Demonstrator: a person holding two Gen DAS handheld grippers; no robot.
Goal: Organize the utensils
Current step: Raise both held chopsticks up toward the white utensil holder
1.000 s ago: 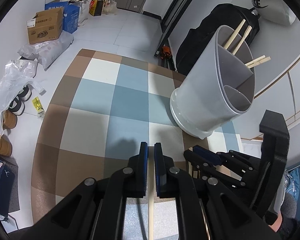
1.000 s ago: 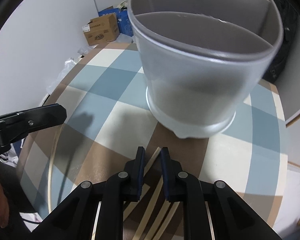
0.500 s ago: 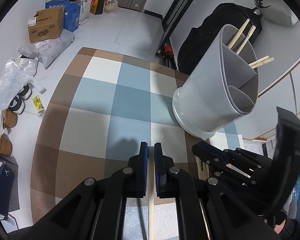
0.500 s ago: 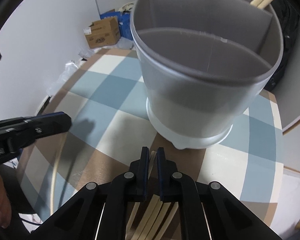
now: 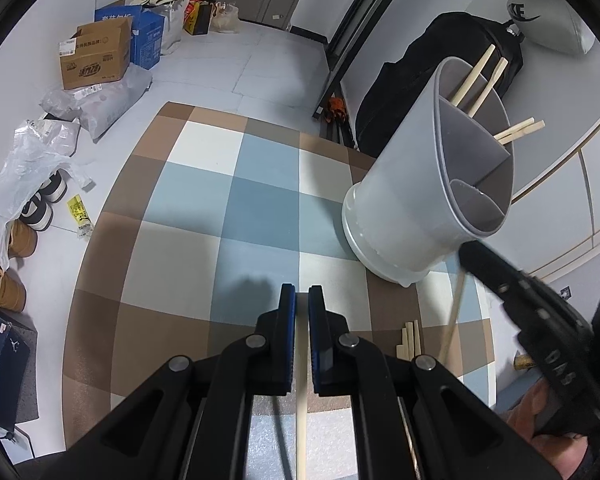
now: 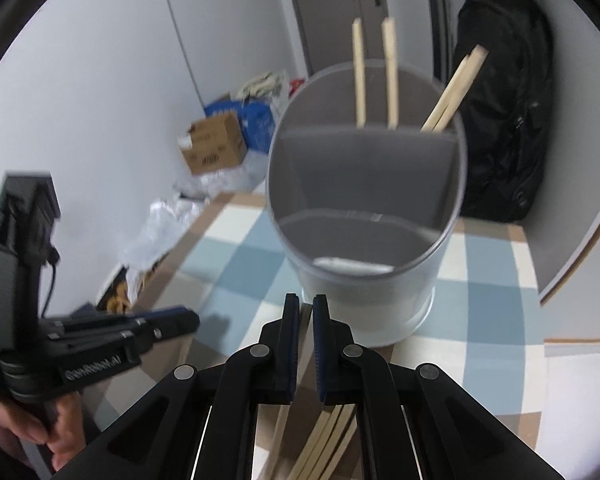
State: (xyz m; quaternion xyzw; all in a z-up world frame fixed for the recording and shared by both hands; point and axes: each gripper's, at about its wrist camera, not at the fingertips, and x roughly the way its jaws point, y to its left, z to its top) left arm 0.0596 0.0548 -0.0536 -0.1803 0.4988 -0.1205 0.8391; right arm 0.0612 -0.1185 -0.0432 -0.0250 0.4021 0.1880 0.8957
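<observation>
**Both grippers closed on single chopsticks beside the grey holder**

Left wrist view: the left gripper [image 5: 302, 300] is closed on one chopstick [image 5: 301, 408], which runs back from between its blue pads toward the camera. Ahead lies the round table [image 5: 188, 200] with its checked blue, brown and cream cloth. The grey utensil holder [image 5: 412, 200] stands on the table's right part, four chopsticks [image 5: 470, 80] already leaning in its far compartment. This view alone shows the right gripper [image 5: 466, 252] from outside, just beside the holder's base, with a thin chopstick [image 5: 454, 312] hanging down from its tip. A small bundle of loose chopsticks [image 5: 410, 338] lies on the cloth near it. Boxes and shoes on the floor show only here.

Right wrist view: the right gripper [image 6: 306, 304] has its pads pressed on a chopstick [image 6: 306, 312] seen edge-on between them. Loose chopsticks [image 6: 324, 440] lie below its fingers. The holder [image 6: 380, 288] is straight ahead, and this view looks into its empty near compartments. The left gripper [image 6: 188, 322], blurred, appears at the left with a hand [image 6: 40, 432] around its handle.
</observation>
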